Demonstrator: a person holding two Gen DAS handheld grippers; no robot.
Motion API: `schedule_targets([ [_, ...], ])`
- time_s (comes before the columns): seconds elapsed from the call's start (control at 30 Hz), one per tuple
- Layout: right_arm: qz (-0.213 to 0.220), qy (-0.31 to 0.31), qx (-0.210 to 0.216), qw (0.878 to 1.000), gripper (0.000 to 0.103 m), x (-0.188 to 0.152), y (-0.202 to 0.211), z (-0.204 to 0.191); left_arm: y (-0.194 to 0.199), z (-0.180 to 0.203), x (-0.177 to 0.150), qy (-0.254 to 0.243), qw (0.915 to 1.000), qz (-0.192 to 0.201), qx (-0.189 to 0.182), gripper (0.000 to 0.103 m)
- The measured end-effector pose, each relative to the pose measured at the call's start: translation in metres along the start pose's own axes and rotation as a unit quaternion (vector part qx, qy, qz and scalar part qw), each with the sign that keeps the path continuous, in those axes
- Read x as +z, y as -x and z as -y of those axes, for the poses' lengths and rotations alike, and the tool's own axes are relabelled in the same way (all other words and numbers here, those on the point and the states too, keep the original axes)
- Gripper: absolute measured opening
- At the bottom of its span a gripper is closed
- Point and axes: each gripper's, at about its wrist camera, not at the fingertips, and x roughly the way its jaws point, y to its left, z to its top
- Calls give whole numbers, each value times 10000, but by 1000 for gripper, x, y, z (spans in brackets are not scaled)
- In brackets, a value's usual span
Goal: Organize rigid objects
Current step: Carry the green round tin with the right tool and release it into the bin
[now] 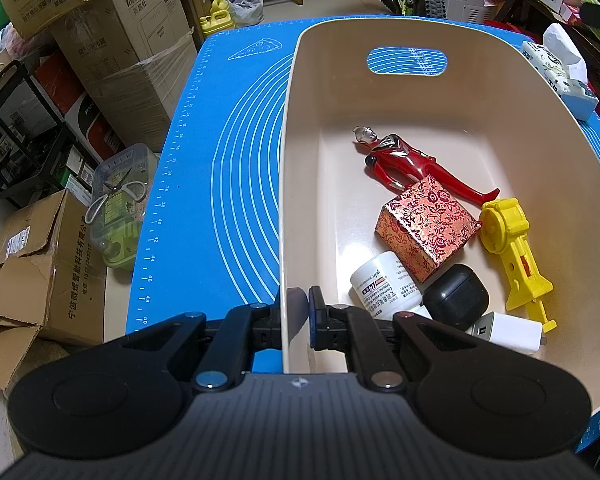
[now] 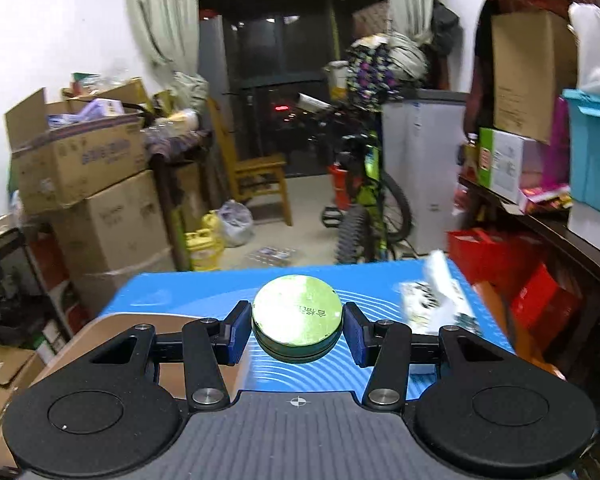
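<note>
In the left wrist view, the left hand-held gripper (image 1: 298, 312) is clenched on the near left wall of the beige bin (image 1: 500, 92), one pad outside and one inside. The bin sits on the blue mat (image 1: 228, 160) that covers the tabletop. The far half of the bin floor is bare, so there is open room toward 12 o'clock. The things lie bunched at the near right: a red toy figure (image 1: 404, 160) at about 1 o'clock, a red and gold box (image 1: 428, 226) touching its legs, a yellow toy (image 1: 516, 256) at 3 o'clock by the right wall, and a white jar (image 1: 380, 284), a black case (image 1: 456, 296) and a white charger (image 1: 508, 330) closest to the gripper. A wide strip of bare mat runs along the left of the bin, toward 10 o'clock, up to the mat's left edge. A tissue pack (image 1: 560, 72) lies past the bin's far right corner. In the right wrist view, the right hand-held gripper (image 2: 298, 328) is grasping a round green tin (image 2: 298, 316) by its sides, held above the mat. This view shows the tin, which the left one does not. It shows only a corner of the bin (image 2: 112, 328) at 9 o'clock, the mat's far edge at 12 o'clock, and the tissue pack (image 2: 436, 296), blurred, at 2 o'clock.
</note>
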Motion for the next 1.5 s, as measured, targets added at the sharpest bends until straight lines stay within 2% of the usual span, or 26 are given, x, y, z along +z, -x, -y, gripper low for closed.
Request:
schedule_targets([
  [0.23, -366, 300, 322, 9984, 54, -2, 4, -46, 0, 0, 0, -2, 10000, -1, -4, 11],
  [0.4, -875, 640, 540, 9926, 54, -19, -4, -79, 0, 0, 0, -3, 10000, -1, -2, 11],
  [0.57, -1458, 964, 696, 9821, 54, -36, -16, -101, 0, 0, 0, -7, 10000, 0, 2, 11],
  [0.83, -2258, 1229, 826, 9629, 54, -60, -31, -114, 0, 0, 0, -4, 10000, 0, 9, 11],
  [0.97, -2267, 1376, 821, 9607, 54, -62, -29, -118, 0, 0, 0, 1, 10000, -1, 6, 11],
  [1.0, -2254, 1353, 823, 9613, 61, -62, -28, -117, 0, 0, 0, 1, 10000, -1, 5, 11],
  [1.13, -2133, 1182, 887, 9657, 70, -55, -18, -112, 2, 0, -1, 15, 10000, 54, 17, 11],
  [1.23, -1977, 1058, 824, 9710, 78, -46, -9, -107, 7, 2, -2, 56, 9999, 130, -22, 21],
  [1.3, -1896, 943, 771, 9743, 82, -42, -1, -103, 15, 3, -3, 134, 9995, 253, -118, 49],
  [1.4, -1805, 761, 689, 9782, 86, -37, 12, -95, 30, 9, -4, 173, 9986, 478, -123, 60],
  [1.5, -1723, 656, 562, 9813, 92, -33, 26, -85, 42, 16, -4, 198, 9980, 598, -79, 66],
])
